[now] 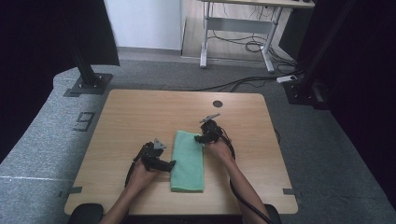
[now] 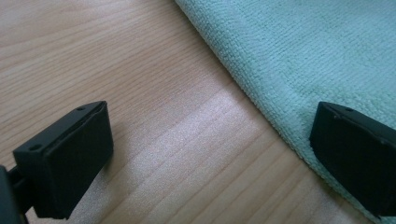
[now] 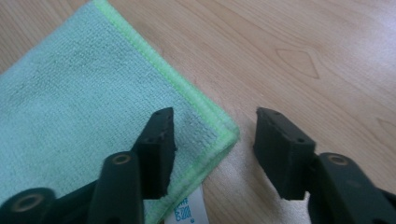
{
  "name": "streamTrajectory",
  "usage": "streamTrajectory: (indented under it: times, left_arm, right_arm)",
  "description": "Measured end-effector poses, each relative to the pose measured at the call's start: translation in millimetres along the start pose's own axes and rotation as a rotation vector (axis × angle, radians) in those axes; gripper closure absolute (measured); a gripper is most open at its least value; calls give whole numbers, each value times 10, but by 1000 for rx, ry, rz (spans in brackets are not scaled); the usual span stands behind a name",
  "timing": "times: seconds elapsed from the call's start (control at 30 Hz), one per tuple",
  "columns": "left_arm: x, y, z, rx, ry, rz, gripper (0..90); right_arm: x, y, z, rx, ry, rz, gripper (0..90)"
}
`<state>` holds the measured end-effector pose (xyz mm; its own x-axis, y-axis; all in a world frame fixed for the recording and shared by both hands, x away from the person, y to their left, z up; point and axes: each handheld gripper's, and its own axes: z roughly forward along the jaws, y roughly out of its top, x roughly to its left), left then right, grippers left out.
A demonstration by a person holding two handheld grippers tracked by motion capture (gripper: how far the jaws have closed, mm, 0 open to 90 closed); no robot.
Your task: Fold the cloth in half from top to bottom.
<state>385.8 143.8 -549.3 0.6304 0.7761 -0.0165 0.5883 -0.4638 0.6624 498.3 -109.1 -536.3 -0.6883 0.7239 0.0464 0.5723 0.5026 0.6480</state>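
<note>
Folded green cloth (image 1: pixel 188 161) lay on the counter (image 1: pixel 135 116); my right gripper (image 3: pixel 212 140) straddled its corner half-open to pinch it, my left gripper (image 2: pixel 210 154) wide at its edge.

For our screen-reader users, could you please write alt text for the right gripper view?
The open right gripper straddles a corner of a folded green microfibre cloth on a wooden table, one jaw over the cloth and the other over bare wood. A white care label sticks out under the corner.

The left gripper (image 2: pixel 212 154) holds its two black jaws wide apart low over the wooden table (image 2: pixel 116 70), one above bare wood, the other over the folded edge of a green cloth (image 2: pixel 303 51).
</note>
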Motion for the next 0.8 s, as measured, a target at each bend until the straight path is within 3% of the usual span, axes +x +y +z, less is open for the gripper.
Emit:
streamTrajectory:
  times: [0.13,0.17,0.2,0.23,0.27,0.4,0.6,0.8]
  left_arm:
    - [0,0,0,0,0,0,0]
    - [0,0,0,0,0,0,0]
    - [0,0,0,0,0,0,0]
    - [0,0,0,0,0,0,0]
    - [0,0,0,0,0,0,0]
    - [0,0,0,0,0,0,0]
    - [-1,0,0,0,1,-1,0]
    - [-11,-3,0,-3,6,-9,0]
  right_arm:
    - [-3,0,3,-1,2,-13,463]
    - [3,-2,-2,-2,8,-11,541]
    - [3,-2,-2,-2,8,-11,541]
    - [10,-4,-7,-3,21,-11,603]
    - [27,-4,-13,0,42,-10,720]
    - [36,2,-7,5,72,15,814]
    - [58,20,-23,17,58,5,836]
    - [59,76,-214,-17,64,-2,836]
